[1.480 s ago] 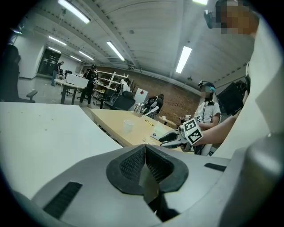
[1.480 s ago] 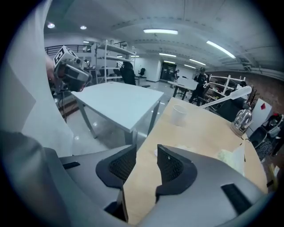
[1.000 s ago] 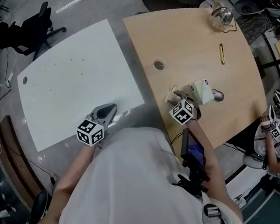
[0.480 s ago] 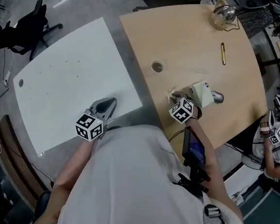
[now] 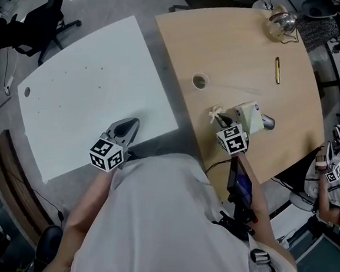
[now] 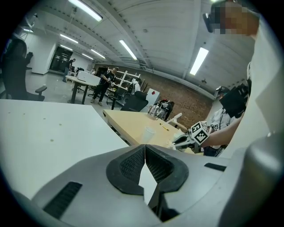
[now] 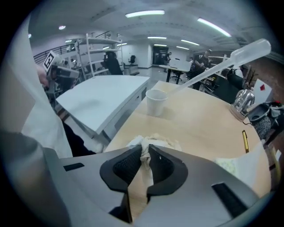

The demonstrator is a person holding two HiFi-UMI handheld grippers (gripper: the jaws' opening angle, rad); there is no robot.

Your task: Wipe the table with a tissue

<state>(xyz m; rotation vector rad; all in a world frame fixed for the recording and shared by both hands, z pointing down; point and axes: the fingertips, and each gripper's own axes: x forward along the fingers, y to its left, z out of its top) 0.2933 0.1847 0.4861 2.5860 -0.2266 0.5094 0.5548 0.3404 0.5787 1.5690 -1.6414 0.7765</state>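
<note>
**Inspector:** State of the right gripper (image 7: 145, 156)?

**Assessor:** Its jaws have just been closing; they now pinch the tissue (image 7: 153, 142) by a twisted neck, with the crumpled bulk bunched just ahead of the pads; judged reason: this leaves a loose wad forward of the jaws to drag across the wood.

**Inspector:** Location of the tissue?

**Assessor:** Over the wooden table (image 5: 242, 56), near its front edge; the paper cup (image 5: 199, 80) stands well beyond it; whether the tissue rests on the surface I cannot tell.

**Inspector:** The left gripper (image 6: 144, 150)?

**Assessor:** Pads pressed together, nothing between them; it hangs over the near edge of the white table (image 5: 91, 90), well apart from the work; judged parked, since 1 gripper suffices for wiping.

**Inspector:** Discrepancies between views?

**Assessor:** 2 noted; the head view gives the layout of both tables, yet the marker cube (image 5: 233, 139) covers most of the right jaws, so only a white scrap shows there; the right gripper view alone confirms the pinch; likewise the left gripper view shows those pads meeting far more plainly.

**Inspector:** Progress?

**Assessor:** Judged early; tissue secured, wiping not yet begun.
</note>
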